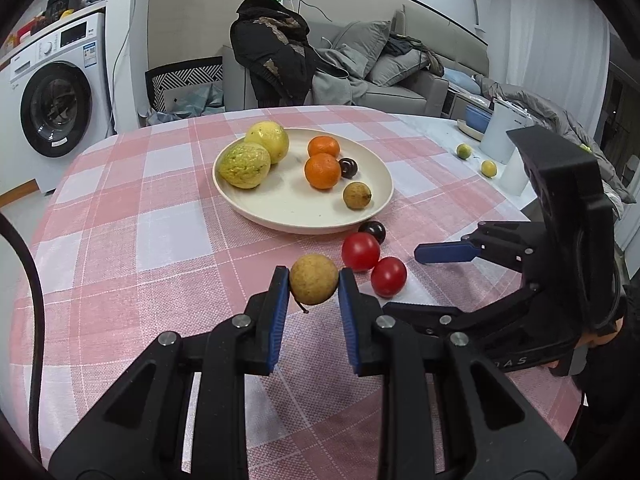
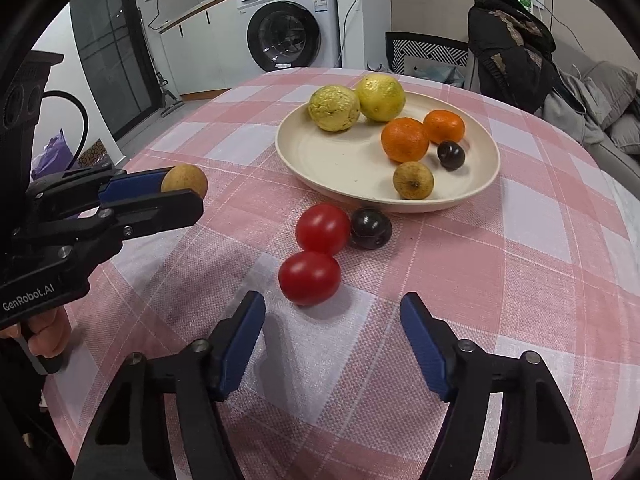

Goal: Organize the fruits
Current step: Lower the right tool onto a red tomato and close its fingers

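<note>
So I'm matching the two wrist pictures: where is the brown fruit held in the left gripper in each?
Left wrist view: the held brown fruit sits low centre, between the left gripper fingers.
Right wrist view: held brown fruit at left edge, mid-height.
Shared landmark: the cream plate behind it.

Between the left jaws, a rough matt brown fruit; beyond them, glossy smooth tomatoes, woven cloth on the tabletop.
</note>
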`<action>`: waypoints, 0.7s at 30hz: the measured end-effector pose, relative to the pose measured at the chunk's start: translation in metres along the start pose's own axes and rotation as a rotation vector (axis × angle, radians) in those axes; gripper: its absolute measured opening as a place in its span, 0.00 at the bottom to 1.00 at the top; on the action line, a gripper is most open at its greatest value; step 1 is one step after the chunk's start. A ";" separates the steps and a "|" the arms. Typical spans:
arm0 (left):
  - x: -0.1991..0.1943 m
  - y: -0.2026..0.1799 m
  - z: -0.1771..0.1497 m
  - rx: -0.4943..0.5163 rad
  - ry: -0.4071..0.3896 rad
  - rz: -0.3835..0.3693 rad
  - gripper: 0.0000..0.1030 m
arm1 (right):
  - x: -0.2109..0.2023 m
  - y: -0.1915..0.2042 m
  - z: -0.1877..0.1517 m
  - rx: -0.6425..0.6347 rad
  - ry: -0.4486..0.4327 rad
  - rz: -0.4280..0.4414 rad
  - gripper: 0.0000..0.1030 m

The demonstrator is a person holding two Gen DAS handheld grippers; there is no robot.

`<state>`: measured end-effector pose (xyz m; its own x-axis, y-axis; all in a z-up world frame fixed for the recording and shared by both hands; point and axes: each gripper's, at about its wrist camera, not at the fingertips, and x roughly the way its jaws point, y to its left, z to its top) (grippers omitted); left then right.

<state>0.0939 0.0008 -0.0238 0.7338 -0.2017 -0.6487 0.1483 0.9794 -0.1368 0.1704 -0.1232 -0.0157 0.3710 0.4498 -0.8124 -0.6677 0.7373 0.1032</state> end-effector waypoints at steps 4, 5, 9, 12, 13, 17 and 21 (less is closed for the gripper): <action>0.000 0.002 0.000 -0.006 -0.003 0.005 0.22 | 0.001 0.004 0.003 -0.015 -0.001 0.020 0.61; 0.000 0.003 0.000 -0.009 -0.003 0.006 0.22 | 0.002 0.005 0.004 -0.019 -0.002 0.021 0.60; 0.002 0.005 0.001 -0.015 0.000 0.010 0.21 | 0.003 0.007 0.006 -0.028 -0.003 0.035 0.53; 0.002 0.006 0.000 -0.022 -0.003 0.012 0.22 | 0.004 0.007 0.007 -0.028 -0.007 0.040 0.51; 0.002 0.007 0.000 -0.023 -0.002 0.011 0.22 | 0.004 0.008 0.007 -0.028 -0.008 0.039 0.51; 0.002 0.008 0.000 -0.023 -0.005 0.013 0.22 | 0.005 0.008 0.007 -0.029 -0.012 0.031 0.45; 0.002 0.010 0.000 -0.029 -0.003 0.017 0.21 | 0.005 0.007 0.008 -0.025 -0.017 0.009 0.36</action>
<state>0.0969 0.0097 -0.0269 0.7377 -0.1851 -0.6492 0.1165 0.9822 -0.1476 0.1727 -0.1117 -0.0147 0.3757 0.4655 -0.8014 -0.6868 0.7204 0.0966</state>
